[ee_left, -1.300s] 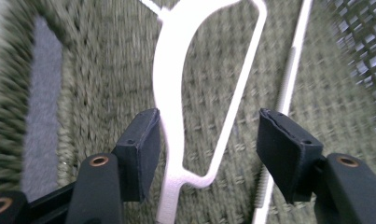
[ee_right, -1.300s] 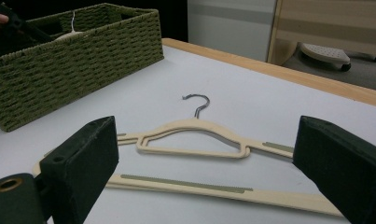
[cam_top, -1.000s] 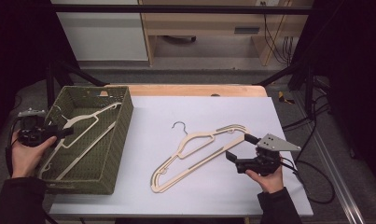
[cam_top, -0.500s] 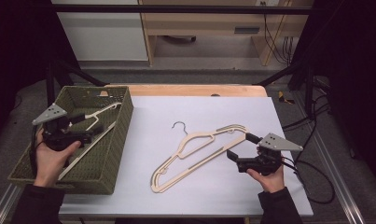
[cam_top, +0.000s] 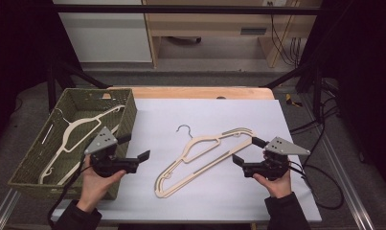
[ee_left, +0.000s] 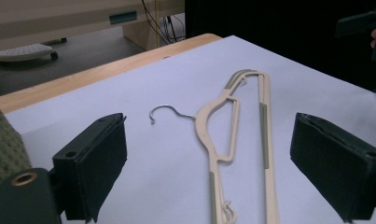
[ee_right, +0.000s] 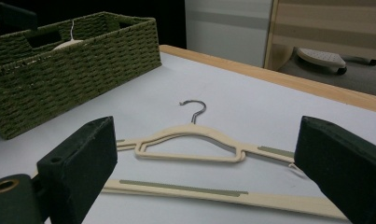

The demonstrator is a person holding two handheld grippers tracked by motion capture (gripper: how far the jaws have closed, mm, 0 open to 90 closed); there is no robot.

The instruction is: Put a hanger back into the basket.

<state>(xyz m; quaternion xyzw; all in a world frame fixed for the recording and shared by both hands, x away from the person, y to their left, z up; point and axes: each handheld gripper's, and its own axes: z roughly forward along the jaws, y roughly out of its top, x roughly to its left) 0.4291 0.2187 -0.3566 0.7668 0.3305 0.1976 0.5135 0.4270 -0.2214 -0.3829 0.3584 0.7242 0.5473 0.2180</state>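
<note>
Two cream plastic hangers remained in play: one lay inside the green woven rectangular basket [cam_top: 126, 115] at the table's left, apparently already stowed, while the other cream hanger with grey grip strips and a metal hook [cam_top: 200, 153] lay flat on the white tabletop [cam_top: 219, 115], likely next. The left gripper [cam_top: 135, 153], jaws just opened wide and empty, pointed toward it; the right gripper [cam_top: 243, 151] hovered beside its far end, jaws spread, touching nothing.

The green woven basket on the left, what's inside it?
The green woven basket holds one cream plastic hanger lying flat. Its lower end is covered by the left gripper and the basket's near wall.
</note>
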